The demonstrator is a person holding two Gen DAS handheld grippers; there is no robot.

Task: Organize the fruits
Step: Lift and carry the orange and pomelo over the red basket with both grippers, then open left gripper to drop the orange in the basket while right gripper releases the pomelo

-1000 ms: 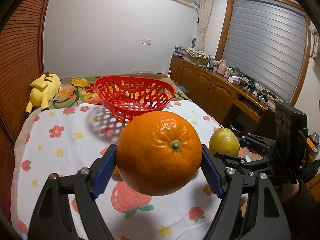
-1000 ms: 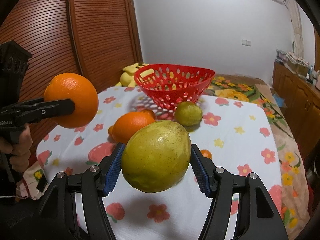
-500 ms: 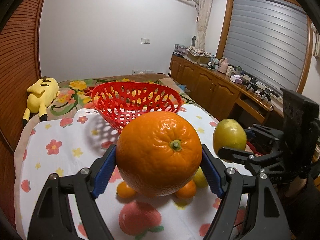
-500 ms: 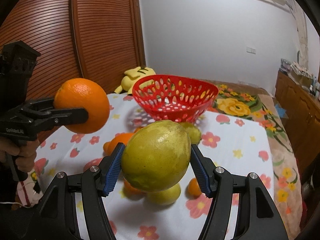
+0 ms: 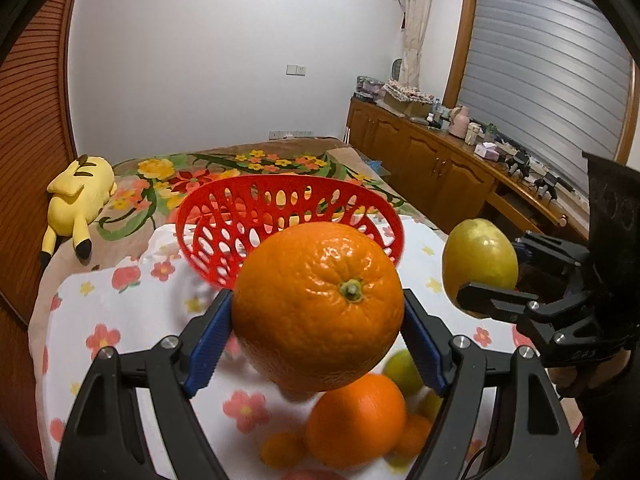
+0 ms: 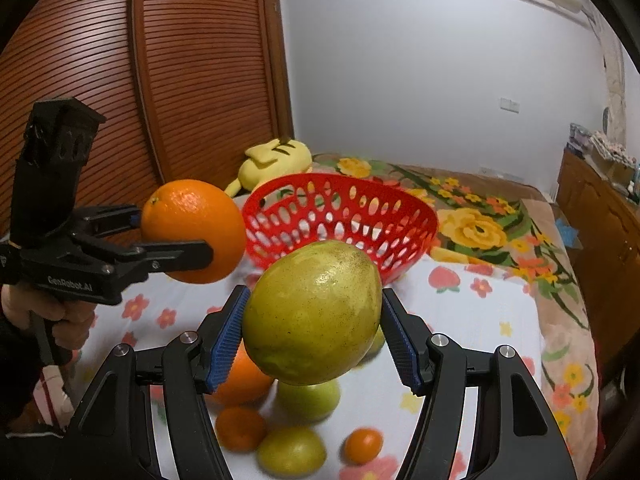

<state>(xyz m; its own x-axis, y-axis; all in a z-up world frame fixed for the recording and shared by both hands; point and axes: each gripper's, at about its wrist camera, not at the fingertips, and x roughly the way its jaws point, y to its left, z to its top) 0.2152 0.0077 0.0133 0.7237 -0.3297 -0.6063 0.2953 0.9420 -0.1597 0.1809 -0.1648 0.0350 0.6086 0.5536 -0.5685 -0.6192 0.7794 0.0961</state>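
Note:
My left gripper (image 5: 318, 328) is shut on a big orange (image 5: 318, 306) and holds it in the air, short of the red basket (image 5: 288, 204). My right gripper (image 6: 314, 334) is shut on a yellow-green lemon (image 6: 312, 312), also in the air before the basket (image 6: 340, 216). Each gripper shows in the other's view: the orange (image 6: 194, 230) at left, the lemon (image 5: 480, 266) at right. Below them on the flowered cloth lie another orange (image 5: 356, 420), small tangerines (image 6: 362, 446) and green-yellow lemons (image 6: 290, 452). The basket looks empty.
A yellow plush toy (image 5: 78, 196) lies behind the basket at left on a floral bedspread (image 6: 480, 232). A brown slatted wardrobe (image 6: 120, 80) stands at left. A wooden cabinet (image 5: 432, 160) with small items runs along the right wall.
Both grippers have risen and moved forward toward the basket with their fruit. The fruit on the cloth now sits lower in both views.

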